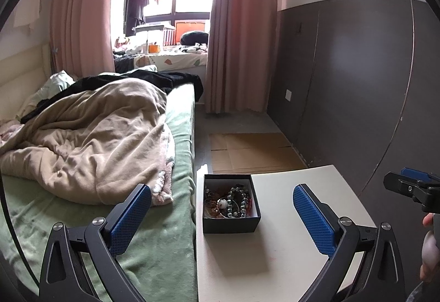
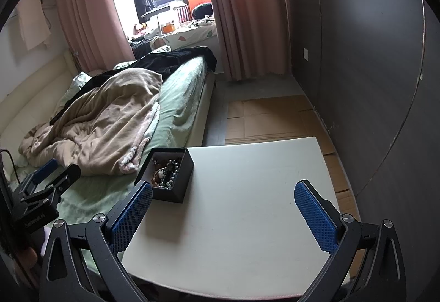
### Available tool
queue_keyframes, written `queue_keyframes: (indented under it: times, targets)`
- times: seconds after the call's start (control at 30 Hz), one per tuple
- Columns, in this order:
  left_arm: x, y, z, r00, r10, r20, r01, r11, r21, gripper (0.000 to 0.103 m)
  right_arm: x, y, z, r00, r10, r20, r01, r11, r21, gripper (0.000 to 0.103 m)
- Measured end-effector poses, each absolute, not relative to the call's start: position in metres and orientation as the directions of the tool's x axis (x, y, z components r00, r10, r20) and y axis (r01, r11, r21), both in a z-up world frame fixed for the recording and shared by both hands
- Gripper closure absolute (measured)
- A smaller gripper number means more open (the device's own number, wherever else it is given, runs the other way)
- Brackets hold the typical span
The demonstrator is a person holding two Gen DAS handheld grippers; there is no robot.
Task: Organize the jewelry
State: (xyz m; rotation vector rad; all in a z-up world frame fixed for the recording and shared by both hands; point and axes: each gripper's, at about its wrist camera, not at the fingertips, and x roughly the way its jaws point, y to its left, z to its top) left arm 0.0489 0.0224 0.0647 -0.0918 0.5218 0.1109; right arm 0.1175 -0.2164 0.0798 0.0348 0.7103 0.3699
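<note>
Both my left gripper point(image 1: 222, 215) and right gripper point(image 2: 223, 212) gape wide, empty. I'd come straight down into the box point(image 1: 230, 223), pinching one bracelet point(image 1: 238, 201) alone.

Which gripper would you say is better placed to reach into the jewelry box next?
Probably the left gripper: the black box sits straight ahead between its open fingers, while it lies off to the left of the right gripper.
</note>
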Motion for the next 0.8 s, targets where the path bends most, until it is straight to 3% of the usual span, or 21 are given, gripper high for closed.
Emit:
queue_keyframes:
  times: [0.8]
  targets:
    - [0.0498, 0.0184, 0.0621, 0.86, 0.077, -0.504, -0.123, 0.991, -0.059, 0.0, 0.1181, -0.2175, 0.0769, 0.695, 0.341, -0.633, -0.318, 0.935, 0.155, 0.0]
